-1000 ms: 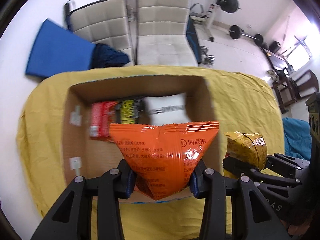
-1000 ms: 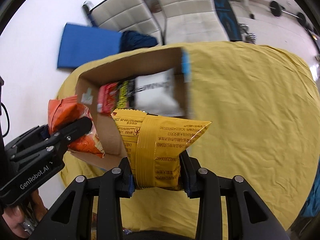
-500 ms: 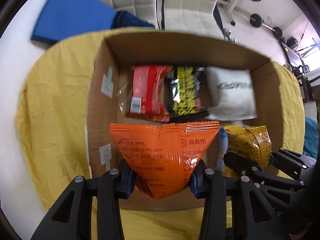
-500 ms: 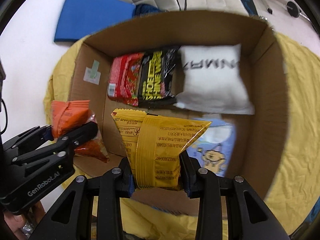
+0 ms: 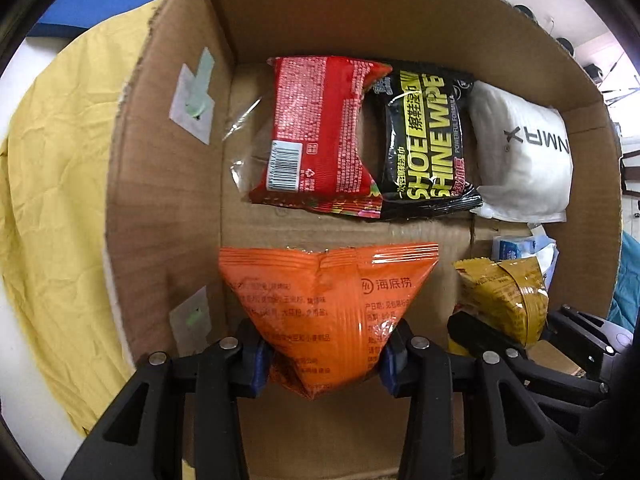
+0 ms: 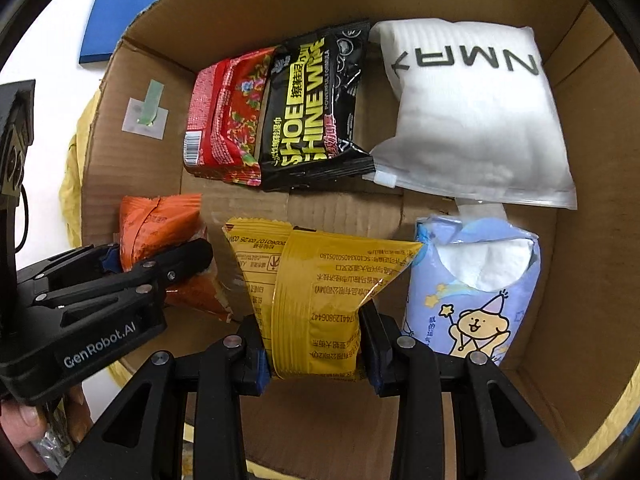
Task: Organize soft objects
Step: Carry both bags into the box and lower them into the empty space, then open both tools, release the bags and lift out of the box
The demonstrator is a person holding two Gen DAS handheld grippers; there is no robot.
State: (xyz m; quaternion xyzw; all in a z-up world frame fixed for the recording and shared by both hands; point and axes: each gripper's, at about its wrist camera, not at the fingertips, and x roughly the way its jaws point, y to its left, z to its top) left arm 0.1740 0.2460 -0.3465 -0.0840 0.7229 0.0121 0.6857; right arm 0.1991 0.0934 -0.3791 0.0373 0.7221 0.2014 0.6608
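**Both tongs in box, each holding a pack**

Left tongs [image 5: 326,354] clamp the orange pack [image 5: 328,300] at its narrow lower end; pack fans out ahead of the tips, over the box [image 5: 160,184] floor. Right tongs [image 6: 316,354] clamp the yellow pack [image 6: 316,300] the same way, low on the body, top seal pointing forward. In the right view the orange pack sits just left of the yellow one. Right of the right tongs: tissue pack [image 6: 476,288], near the yellow pack, contact unclear. Ahead of both tongs, far row: red pack [image 5: 320,132], black wipes [image 5: 428,148], white bag [image 5: 524,156]. Bare floor lies beneath both held packs.

Handling, judged: both packs look light, air-puffed, crinkly film, probably slick. Contents likely crushable, so squeeze softly. Grip pinches the body and pleats the film; a seam edge would be a safer hold. Should settle flat once let go.
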